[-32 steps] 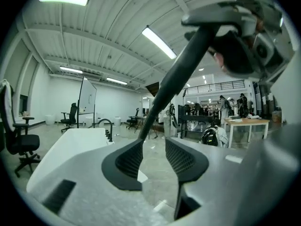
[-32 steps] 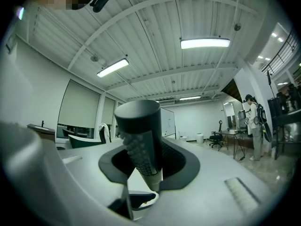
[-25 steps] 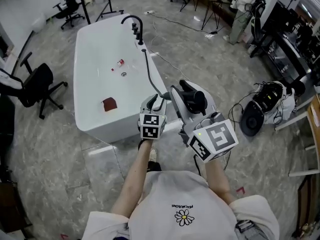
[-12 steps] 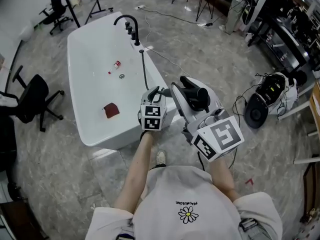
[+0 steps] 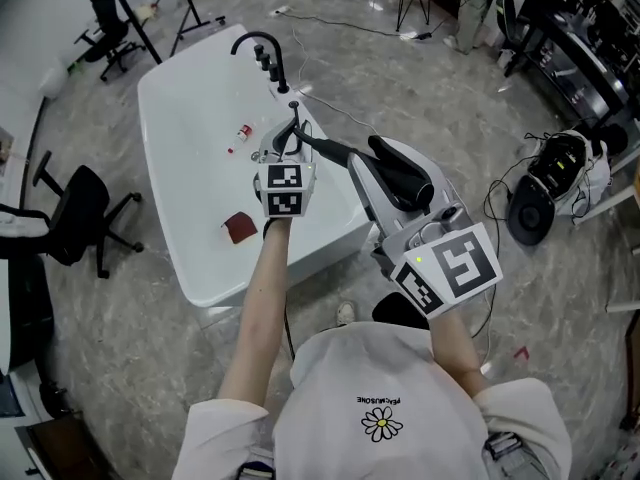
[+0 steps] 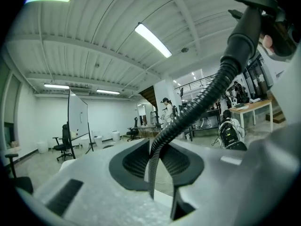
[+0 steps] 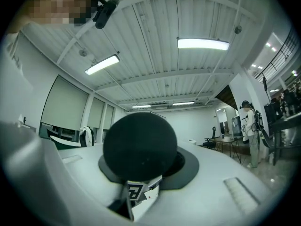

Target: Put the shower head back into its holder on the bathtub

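Observation:
The black shower head point(image 5: 400, 176) lies in my right gripper point(image 5: 385, 183), beside the white bathtub's point(image 5: 170, 218) right rim. In the right gripper view its round black end point(image 7: 139, 145) fills the gap of the right gripper point(image 7: 141, 161), whose jaws are shut on it. My left gripper point(image 5: 285, 138) is over the rim, short of the black faucet point(image 5: 262, 53). It is shut on the ribbed black hose point(image 6: 197, 107), which runs through the left gripper point(image 6: 155, 161) and up to the shower head's handle point(image 6: 249, 18). The hose starts at a small black fitting point(image 5: 293, 103) on the rim.
In the tub lie a dark red piece point(image 5: 240, 228) and a small red-and-white bottle point(image 5: 241, 131). Office chairs point(image 5: 75, 203) stand left of the tub. A black-and-yellow device point(image 5: 560, 168) with cables sits on the floor at right. Tripod legs stand beyond the tub.
My left gripper has travelled from the tub's near corner along the rim toward the faucet and risen, with the hose now in its jaws. The right gripper followed with the shower head.

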A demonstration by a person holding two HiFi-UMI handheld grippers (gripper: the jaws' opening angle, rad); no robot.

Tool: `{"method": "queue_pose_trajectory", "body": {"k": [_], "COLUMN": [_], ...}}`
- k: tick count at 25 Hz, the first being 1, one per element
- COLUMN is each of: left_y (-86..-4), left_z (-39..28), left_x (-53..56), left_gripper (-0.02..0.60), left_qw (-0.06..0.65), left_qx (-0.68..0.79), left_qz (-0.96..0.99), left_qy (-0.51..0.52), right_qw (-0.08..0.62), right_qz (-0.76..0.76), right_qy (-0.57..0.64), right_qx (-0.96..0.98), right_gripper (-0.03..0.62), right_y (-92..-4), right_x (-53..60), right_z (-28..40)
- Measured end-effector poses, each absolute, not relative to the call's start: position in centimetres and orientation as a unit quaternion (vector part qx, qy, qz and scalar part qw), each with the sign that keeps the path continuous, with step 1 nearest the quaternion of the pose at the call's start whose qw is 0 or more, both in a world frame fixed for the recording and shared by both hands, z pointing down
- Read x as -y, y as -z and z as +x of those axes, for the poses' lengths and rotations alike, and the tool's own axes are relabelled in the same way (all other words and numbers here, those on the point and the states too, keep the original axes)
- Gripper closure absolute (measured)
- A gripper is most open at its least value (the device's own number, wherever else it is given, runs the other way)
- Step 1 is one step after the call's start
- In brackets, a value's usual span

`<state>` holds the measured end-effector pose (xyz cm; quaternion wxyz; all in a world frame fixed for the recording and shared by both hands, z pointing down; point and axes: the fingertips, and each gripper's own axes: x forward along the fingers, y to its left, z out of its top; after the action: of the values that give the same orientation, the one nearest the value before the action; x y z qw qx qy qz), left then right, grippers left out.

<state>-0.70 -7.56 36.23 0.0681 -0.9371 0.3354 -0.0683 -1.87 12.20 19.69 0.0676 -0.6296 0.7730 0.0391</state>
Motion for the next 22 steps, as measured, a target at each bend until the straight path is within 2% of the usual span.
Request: {"method": "queue_pose_trajectory", "body": {"k": [6,10,18,22], "left_y": [-32.5,-37.5,-50.4,-53.7], "left_z": [2.4,3.1,5.4,6.4], "left_x": [10.2,14.5,19.3,19.7], "left_gripper": [0.512,0.543,0.517,0.514], "left_qw": [0.114,0.036,-0.063,-0.083], "left_qx": [-0.314,-0.356,-0.388,-0.388], "left_qz": [-0.942,-0.931,-0.905,-0.899], "left_qy": [0.035,0.068,0.163,0.187], "right_qw": [0.093,0.107,0.085,0.085], "right_qz": [-0.638,-0.627,-0.592,-0.570], "right_qy": [-0.057,-0.061,-0.038,-0.008], "right_qx": [-0.762,-0.769,-0.800,-0.817], "right_gripper": [0.482,0.482,0.482,0.482], "right_y": [-16.7,-15.4,-15.9,-16.9], "right_x": [-10.5,-9.3,-1.3,3.1], "right_z": [1.1,3.8,10.3,13.0]}}
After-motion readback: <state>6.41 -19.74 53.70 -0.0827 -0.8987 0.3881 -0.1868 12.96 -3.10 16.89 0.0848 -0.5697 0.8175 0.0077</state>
